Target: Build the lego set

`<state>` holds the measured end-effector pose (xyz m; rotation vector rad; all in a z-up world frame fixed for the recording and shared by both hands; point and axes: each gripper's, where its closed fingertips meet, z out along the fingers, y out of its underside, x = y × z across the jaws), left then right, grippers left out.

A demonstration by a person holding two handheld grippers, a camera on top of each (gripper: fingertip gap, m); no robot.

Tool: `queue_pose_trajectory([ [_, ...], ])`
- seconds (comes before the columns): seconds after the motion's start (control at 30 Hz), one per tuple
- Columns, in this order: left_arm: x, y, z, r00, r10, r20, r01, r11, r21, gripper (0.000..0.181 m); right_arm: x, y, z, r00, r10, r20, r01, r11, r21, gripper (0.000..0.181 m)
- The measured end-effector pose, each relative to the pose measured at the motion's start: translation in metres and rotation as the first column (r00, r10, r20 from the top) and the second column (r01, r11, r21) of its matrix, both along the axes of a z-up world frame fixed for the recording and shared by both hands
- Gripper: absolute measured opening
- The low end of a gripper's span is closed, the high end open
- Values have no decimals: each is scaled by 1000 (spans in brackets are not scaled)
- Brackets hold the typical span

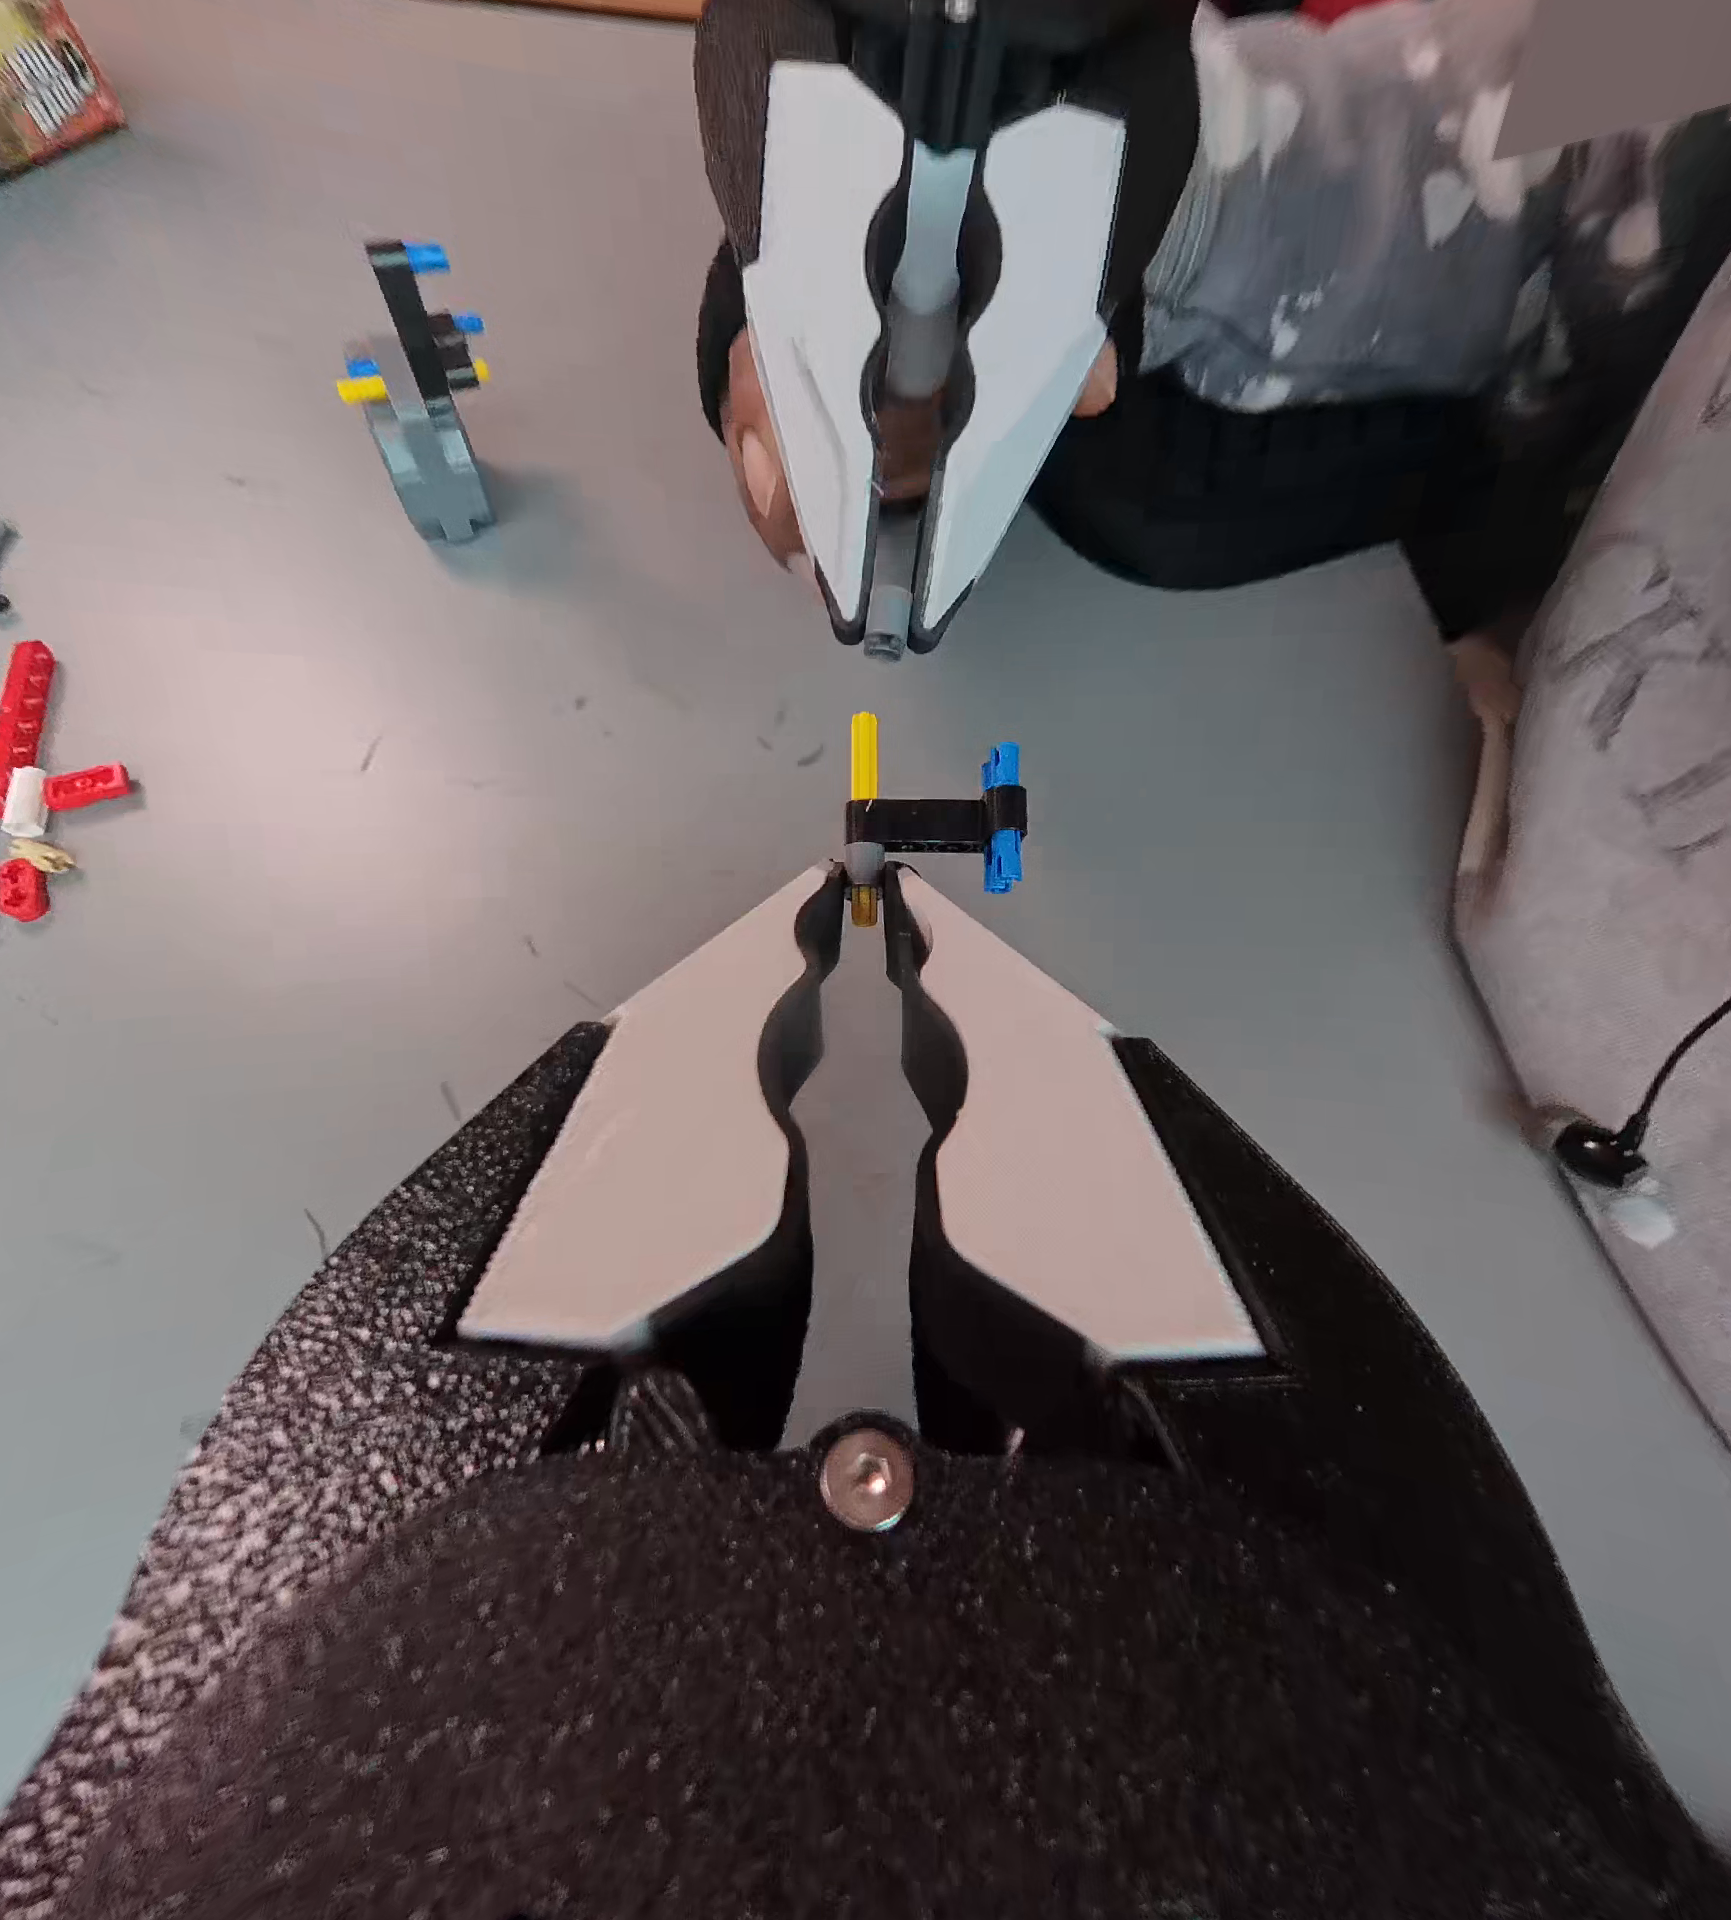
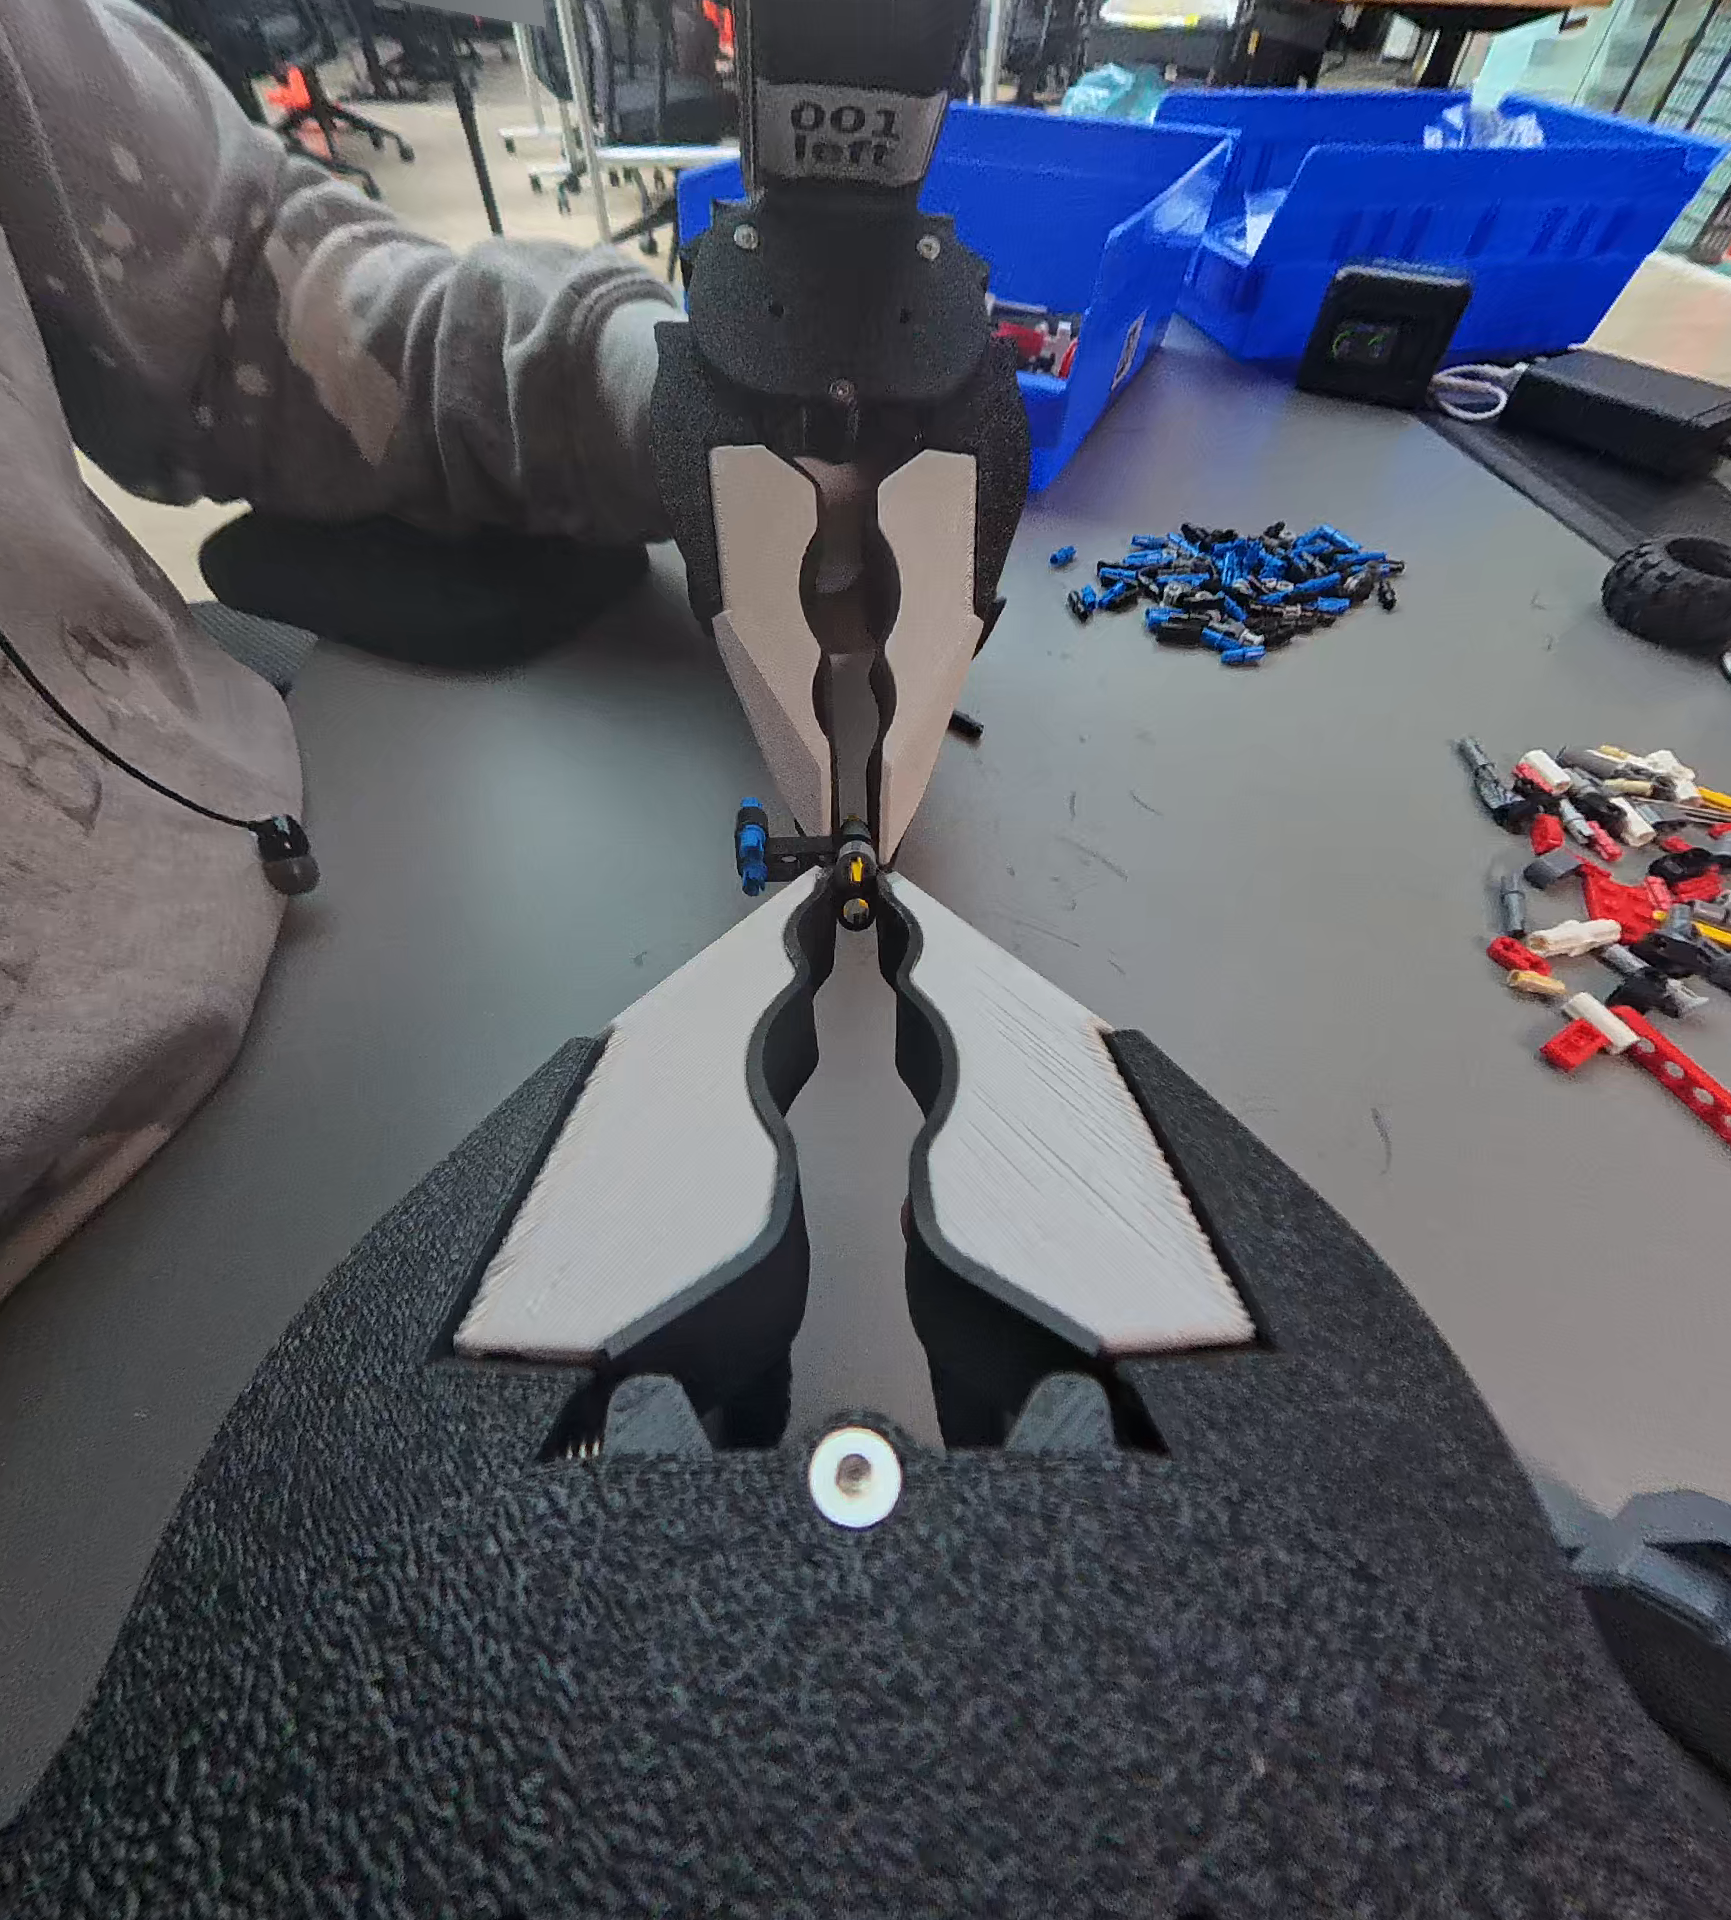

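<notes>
- Nearest us, our left gripper (image 1: 866,883) has its jaws closed on the yellow axle (image 1: 863,769) carrying a black beam (image 1: 918,823) and blue pin (image 1: 1001,816), mid-frame.
- Our right gripper (image 1: 887,623) pinches a grey connector (image 1: 887,629), facing that axle, not yet joined.
- One small sub-assembly (image 1: 419,384) stands upper left on the worktop (image 1: 528,831); loose parts (image 2: 1650,935) and tyres (image 2: 1687,592) suggest we've barely begun.

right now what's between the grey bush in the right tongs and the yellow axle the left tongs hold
Nothing: in the left wrist view only bare grey table shows between the grey bush and the yellow axle.
</notes>
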<state>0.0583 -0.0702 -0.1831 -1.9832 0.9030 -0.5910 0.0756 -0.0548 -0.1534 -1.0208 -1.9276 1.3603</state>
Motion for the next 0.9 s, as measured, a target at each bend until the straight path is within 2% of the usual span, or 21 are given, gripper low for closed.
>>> queue_pose_trajectory([
  [0.03,1,-1,9,999,8,51,-9,1000,18,7,0,1,7,1000,2,-27,-3,999,-34,7],
  [0.17,8,-4,36,987,3,163,-13,998,61,7,4,-1,31,994,28,-106,-47,983,-175,7],
  [0.3,15,-7,43,979,-11,203,-1,998,61,7,5,-6,32,993,58,-105,-79,974,-213,7],
  [0.53,16,-13,34,989,-27,149,24,999,25,7,7,-14,23,994,91,-58,-101,975,-196,7],
  [0.7,15,-15,10,999,-6,42,9,998,-70,6,7,-16,-3,995,92,46,-91,995,-32,7],
  [0.9,19,-17,1,998,-8,61,14,996,-92,6,10,-18,-13,989,107,103,-106,994,-13,7],
])
